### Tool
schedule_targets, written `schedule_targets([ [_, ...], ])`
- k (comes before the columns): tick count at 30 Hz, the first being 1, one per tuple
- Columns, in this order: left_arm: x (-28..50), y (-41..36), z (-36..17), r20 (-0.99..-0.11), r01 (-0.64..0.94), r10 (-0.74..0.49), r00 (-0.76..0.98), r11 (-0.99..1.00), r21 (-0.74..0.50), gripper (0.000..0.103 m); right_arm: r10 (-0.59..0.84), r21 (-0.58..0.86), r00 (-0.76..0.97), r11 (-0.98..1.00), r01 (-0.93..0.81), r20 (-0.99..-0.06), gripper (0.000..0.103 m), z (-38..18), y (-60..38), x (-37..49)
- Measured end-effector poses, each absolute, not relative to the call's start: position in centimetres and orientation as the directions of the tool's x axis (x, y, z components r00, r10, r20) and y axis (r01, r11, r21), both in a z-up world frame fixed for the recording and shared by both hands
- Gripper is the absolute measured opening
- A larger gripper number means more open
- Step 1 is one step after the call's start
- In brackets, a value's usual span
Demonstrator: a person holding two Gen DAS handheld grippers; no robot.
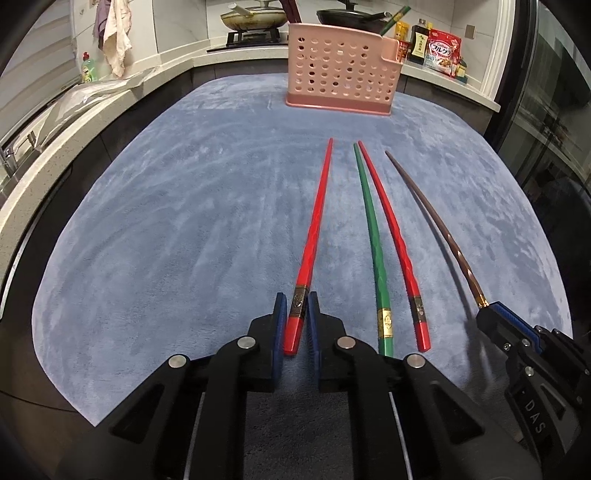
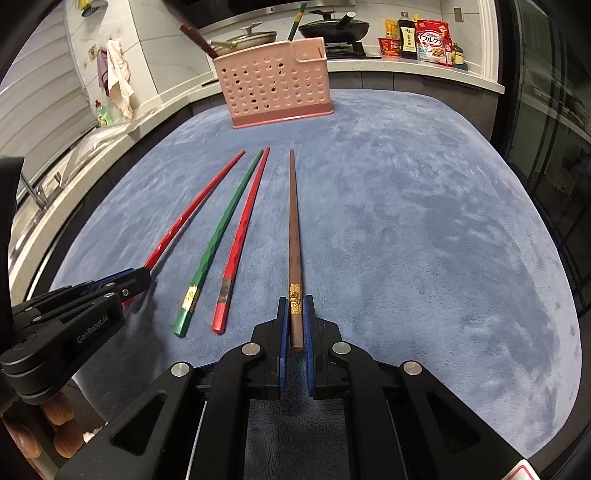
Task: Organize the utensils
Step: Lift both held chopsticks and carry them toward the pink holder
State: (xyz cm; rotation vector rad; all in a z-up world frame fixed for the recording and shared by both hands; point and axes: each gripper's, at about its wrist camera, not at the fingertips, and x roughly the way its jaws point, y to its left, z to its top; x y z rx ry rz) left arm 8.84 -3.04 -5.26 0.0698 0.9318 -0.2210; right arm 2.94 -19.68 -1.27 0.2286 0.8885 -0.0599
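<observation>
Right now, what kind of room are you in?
It looks like a home kitchen. There's a stove with a frying pan on it, a sink tap beside a green dish soap bottle, and sauce bottles with a cereal bag on the counter.

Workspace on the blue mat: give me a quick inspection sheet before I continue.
Surface: blue plush mat, flat.
Job's things: four chopsticks lying lengthwise: outer red chopstick, green chopstick, inner red chopstick, brown chopstick; pink perforated plastic holder upright at far end.
Clutter: nothing seen on mat.
Grippers: left tool shut on outer red chopstick; right tool shut on brown chopstick.
Cables: nothing seen.
Surroundings: kitchen counter, pans, food packets.
</observation>
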Motion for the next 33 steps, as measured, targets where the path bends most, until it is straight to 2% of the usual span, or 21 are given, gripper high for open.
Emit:
schedule_targets([
  [9, 8.7, -2.3, -2.2, -0.765, 0.213, -0.178, 0.619, 0.976, -0.055, 0.011, 0.036, 0.202, 0.688, 0.966, 0.163, -0.725, 0.007, 1.7, -21.1, 2.9],
  [22, 11.4, -2.1, 5.5, -0.682, 0.226, -0.212, 0.700, 0.972, -0.069, 0.007, 0.027, 0.240, 0.821, 0.961, 0.135, -0.571, 0.007, 11.3, -23.9, 5.8],
  [33, 14.9, -3.1, 10.7, -0.627, 0.251, -0.223, 0.746, 0.967, -0.045, 0.006, 0.032, 0.244, 0.867, 0.964, 0.105, -0.497, 0.007, 16.1, -25.2, 8.9],
])
